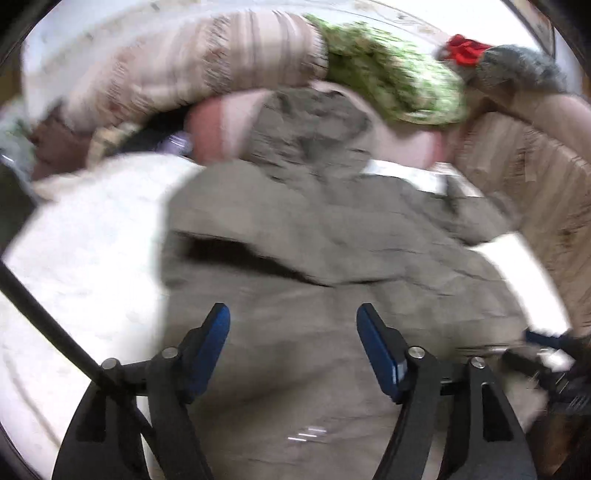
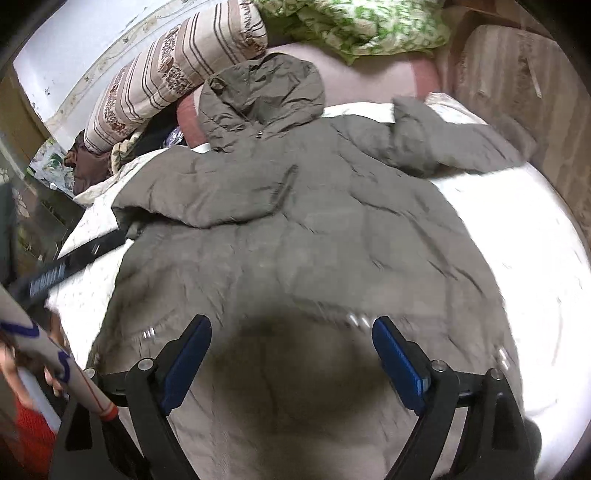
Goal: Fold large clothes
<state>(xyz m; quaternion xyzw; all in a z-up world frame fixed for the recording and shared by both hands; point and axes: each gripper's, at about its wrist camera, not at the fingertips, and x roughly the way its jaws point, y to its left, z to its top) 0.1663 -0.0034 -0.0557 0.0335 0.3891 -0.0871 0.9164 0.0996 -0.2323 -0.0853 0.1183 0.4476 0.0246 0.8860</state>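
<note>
Both claws hang over the jacket with their blue pads apart and nothing between them. Left claw (image 1: 293, 347) is spread above the lower body of the jacket (image 1: 314, 266), pads clear of the cloth; right claw (image 2: 291, 354) stands wider still, over the hem end of the same jacket (image 2: 295, 240), its shadow falling on the fabric just ahead of the pads.

That jacket lies spread flat on a white bed sheet (image 2: 517, 229), hood (image 2: 262, 88) at the end away from the claws. One sleeve is folded across the chest, the other trails off to the right of the hood. Its cloth is grey-olive, padded and quilted, soft and creased, with small metal snaps near the hem.

Beyond the hood lies a pink pillow (image 2: 369, 74). Left of the hood leans a long bolster (image 2: 177, 70), cream with brown stripes and a brown pattern. Above and right of the hood sits a rumpled green-and-white leafy blanket (image 2: 362, 26). In the left claw's blurred view, a red cloth (image 1: 465, 48) and a grey bundle (image 1: 517, 66) lie far right of the hood.
</note>
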